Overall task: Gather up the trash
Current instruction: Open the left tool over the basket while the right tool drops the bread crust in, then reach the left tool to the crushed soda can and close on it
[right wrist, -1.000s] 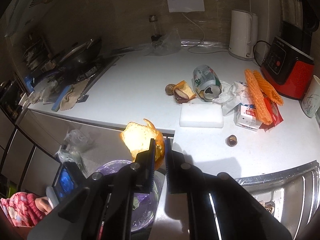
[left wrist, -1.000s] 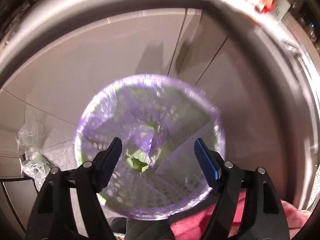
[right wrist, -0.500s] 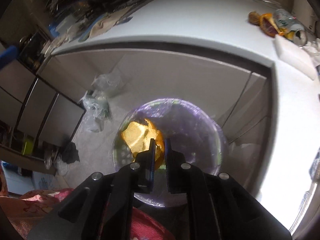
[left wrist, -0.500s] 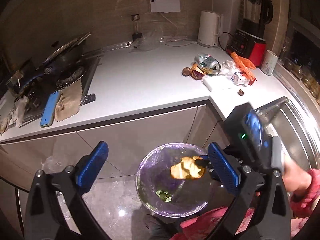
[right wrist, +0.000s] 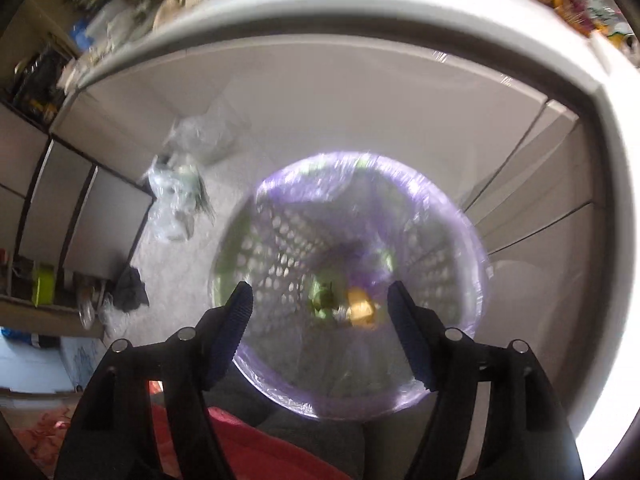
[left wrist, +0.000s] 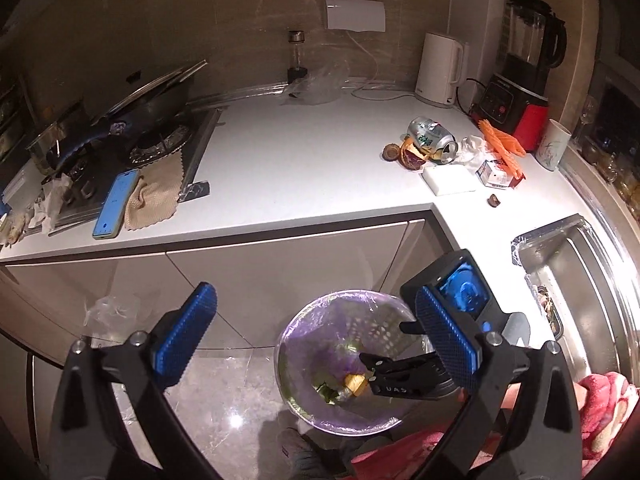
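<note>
Starting at the left, a stove (left wrist: 120, 136) with a lidded pan sits on the white counter (left wrist: 304, 184), and beside it lie a blue phone (left wrist: 116, 204) and a beige cloth (left wrist: 154, 200). Below, the left gripper (left wrist: 316, 344) hangs over the floor with its blue pads wide apart and nothing between them. Near its right finger stands the trash bin (left wrist: 332, 316), a perforated basket lined with a purple bag, in front of the cabinet doors. At the bottom of the bin lies the orange peel (left wrist: 356, 384), beside some green scraps (left wrist: 328, 392). The right gripper (right wrist: 320, 332) is over the bin, pointing down into it; its jaws are also spread wide and empty, and the peel (right wrist: 360, 308) shows between them, far below and not touched. From the left camera this gripper (left wrist: 384, 350) appears as black fingers reaching over the rim. Further right on the counter more trash waits: a crushed can (left wrist: 432, 140), a fruit husk (left wrist: 412, 156), a white block (left wrist: 450, 180), a small carton (left wrist: 494, 172) and orange netting (left wrist: 502, 144). Behind them stand a white kettle (left wrist: 440, 70) and a red blender (left wrist: 524, 80). At the far right is the steel sink (left wrist: 580, 276).
</note>
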